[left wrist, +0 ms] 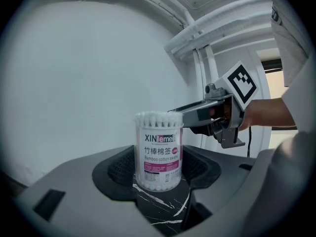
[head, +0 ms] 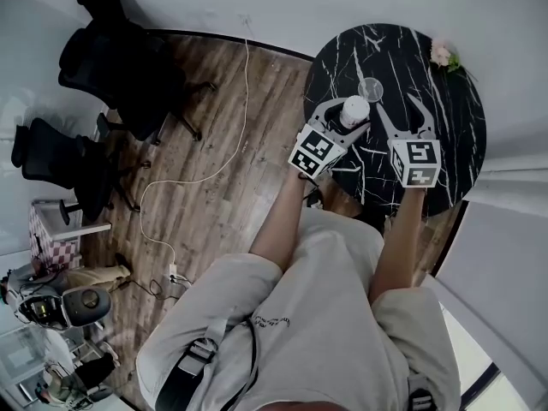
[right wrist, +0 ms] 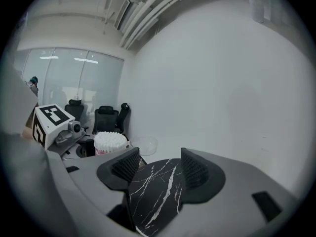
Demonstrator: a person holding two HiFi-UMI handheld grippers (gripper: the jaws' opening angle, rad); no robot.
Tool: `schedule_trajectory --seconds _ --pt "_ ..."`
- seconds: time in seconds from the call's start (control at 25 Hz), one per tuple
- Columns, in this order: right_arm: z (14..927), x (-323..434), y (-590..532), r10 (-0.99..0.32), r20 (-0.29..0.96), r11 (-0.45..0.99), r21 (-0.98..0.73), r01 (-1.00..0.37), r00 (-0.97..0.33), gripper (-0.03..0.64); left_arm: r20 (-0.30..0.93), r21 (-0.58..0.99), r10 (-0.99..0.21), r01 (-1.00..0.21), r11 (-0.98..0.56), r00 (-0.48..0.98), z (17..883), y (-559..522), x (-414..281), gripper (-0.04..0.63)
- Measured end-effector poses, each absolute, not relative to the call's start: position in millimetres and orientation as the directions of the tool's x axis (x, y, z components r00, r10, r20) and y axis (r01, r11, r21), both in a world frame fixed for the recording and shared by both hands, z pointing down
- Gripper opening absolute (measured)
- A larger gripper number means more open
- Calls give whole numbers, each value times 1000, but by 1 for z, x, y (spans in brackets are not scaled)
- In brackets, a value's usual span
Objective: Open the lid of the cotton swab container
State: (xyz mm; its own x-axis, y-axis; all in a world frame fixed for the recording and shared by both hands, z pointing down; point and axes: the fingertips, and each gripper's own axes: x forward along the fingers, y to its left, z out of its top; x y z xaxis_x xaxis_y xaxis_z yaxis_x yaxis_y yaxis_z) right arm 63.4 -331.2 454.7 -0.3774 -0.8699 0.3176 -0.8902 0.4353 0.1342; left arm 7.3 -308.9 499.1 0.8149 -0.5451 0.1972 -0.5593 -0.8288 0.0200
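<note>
The cotton swab container (head: 354, 110) stands upright on the black marble table (head: 445, 144), a clear tub with a pink label (left wrist: 159, 154). Its top is uncovered, and the white swab heads show (right wrist: 109, 141). My left gripper (head: 345, 118) is shut on the container, one pad on each side of its lower body. A clear round lid (head: 370, 88) lies flat on the table just beyond the container, also seen in the right gripper view (right wrist: 145, 144). My right gripper (head: 399, 106) hovers to the right of the container, open, with only marble between its pads (right wrist: 159, 174).
A small pink flower (head: 443, 56) sits near the table's far right edge. Black office chairs (head: 120, 50) stand on the wood floor to the left, with a white cable (head: 231, 127) trailing past them. A white wall lies behind the table.
</note>
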Motion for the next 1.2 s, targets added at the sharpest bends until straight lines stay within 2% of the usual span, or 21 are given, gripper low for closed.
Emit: schedule_trajectory --seconds 0.68,1.2 --pt "439 56 -311 -809 185 552 -89 -829 -559 279 177 23 -642 -655 -755 746 487 -324 -8 267" --pt "436 55 -302 -777 176 592 -121 -796 -605 279 138 -15 -702 -707 -707 699 460 -334 -16 267"
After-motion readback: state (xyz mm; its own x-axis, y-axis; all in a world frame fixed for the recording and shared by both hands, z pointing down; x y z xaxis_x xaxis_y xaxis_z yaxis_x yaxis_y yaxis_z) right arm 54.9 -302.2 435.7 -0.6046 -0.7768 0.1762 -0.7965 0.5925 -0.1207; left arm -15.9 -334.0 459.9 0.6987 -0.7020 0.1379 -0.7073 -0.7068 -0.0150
